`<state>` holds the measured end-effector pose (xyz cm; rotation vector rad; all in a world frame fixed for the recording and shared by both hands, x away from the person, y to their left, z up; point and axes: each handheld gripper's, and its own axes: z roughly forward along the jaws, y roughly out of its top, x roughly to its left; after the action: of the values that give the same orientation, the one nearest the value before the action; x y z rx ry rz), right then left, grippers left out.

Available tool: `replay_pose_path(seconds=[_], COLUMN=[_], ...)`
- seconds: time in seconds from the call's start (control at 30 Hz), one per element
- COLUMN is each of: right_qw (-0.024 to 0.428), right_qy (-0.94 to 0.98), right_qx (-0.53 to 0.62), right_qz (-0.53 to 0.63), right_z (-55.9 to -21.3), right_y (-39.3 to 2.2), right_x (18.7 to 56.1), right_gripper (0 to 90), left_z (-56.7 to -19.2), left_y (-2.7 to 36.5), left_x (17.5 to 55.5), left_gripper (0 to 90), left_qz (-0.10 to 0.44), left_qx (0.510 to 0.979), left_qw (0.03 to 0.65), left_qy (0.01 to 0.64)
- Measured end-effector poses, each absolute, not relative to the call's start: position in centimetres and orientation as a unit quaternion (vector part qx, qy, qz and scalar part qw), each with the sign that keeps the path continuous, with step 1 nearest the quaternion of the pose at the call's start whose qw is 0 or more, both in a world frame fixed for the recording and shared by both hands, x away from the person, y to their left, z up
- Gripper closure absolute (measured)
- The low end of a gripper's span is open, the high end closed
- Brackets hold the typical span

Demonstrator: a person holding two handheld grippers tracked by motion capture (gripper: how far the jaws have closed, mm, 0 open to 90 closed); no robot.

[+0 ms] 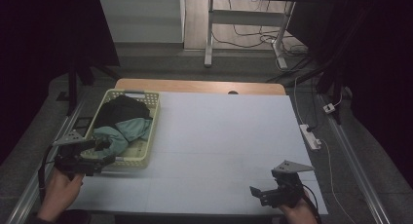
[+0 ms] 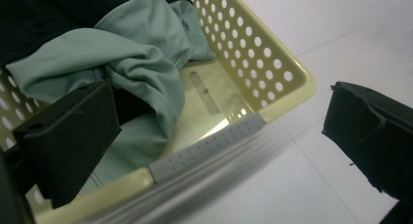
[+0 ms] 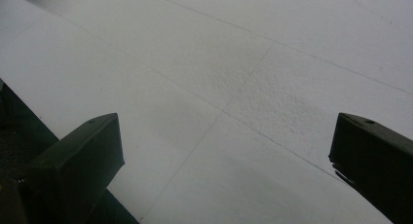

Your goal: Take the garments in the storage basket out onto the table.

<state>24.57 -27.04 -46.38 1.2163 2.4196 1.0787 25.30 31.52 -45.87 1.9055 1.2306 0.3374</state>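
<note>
Two grippers, both gaping empty: your left gripper (image 1: 100,152) straddles the basket (image 2: 272,63) rim, so pinch the soft, floppy green cloth (image 2: 141,58) at a bunched fold, while your right gripper (image 1: 265,192) idles over the counter (image 1: 219,136).

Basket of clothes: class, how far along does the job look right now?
Nothing looks done: the green cloth and black cloth lie in the basket. In hand: the left gripper is open over the basket's near rim. Left: grasping anything; the right gripper, open, hangs over the bare table.

A white-topped desk (image 1: 224,146) fills the frame's middle. 1 pale yellow basket (image 1: 146,131) sits at its left edge.
</note>
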Motion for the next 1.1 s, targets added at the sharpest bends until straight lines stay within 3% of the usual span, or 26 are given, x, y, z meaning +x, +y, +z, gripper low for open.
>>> replay_pose_path(seconds=[0.3, 1.1], right_qw=[0.112, 0.106], right_qy=[0.826, 0.829], right_qx=[0.414, 0.415], right_qz=[0.365, 0.360], right_z=[-46.4, -46.5], right_y=[-26.9, -26.9], right_x=[24.6, 24.8], right_gripper=[0.0, 0.0], left_z=[-46.2, -45.9], left_y=[31.9, 34.5], left_x=[27.7, 36.2], left_gripper=[0.0, 0.0], left_qz=[0.124, 0.158], left_qx=[0.762, 0.749], left_qw=[0.391, 0.359], left_qy=[0.501, 0.534])
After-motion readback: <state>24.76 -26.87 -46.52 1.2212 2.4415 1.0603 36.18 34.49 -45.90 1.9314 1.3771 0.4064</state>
